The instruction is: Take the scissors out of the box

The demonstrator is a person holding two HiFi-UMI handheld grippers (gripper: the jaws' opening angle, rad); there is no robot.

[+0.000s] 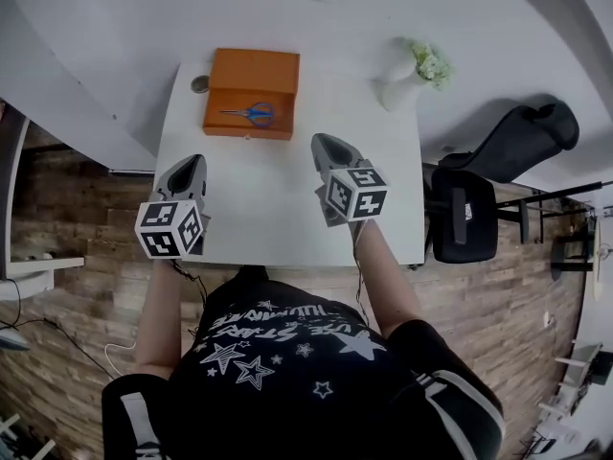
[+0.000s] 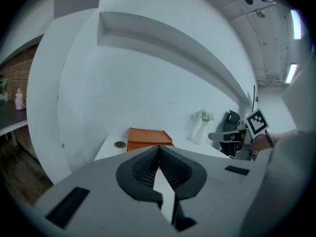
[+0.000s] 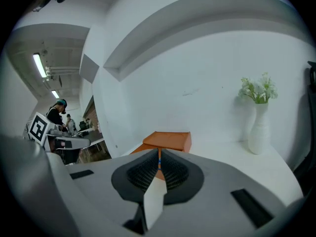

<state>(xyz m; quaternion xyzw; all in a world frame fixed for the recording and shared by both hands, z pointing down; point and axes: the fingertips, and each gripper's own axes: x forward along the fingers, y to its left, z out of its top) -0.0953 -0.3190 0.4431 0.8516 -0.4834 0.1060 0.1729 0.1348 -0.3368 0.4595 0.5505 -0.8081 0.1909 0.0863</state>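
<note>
An orange box stands open at the far side of the white table, its lid folded back. Blue-handled scissors lie inside it. My left gripper hovers over the table's left part, shut and holding nothing, well short of the box. My right gripper is at the middle, just right of the box's near corner, also shut and empty. The box shows beyond the closed jaws of the left gripper. In the right gripper view the box lies straight ahead of the right gripper.
A white vase with flowers stands at the table's far right corner. A small round object sits left of the box. A black chair and a dark bag are to the right of the table. A white wall runs behind.
</note>
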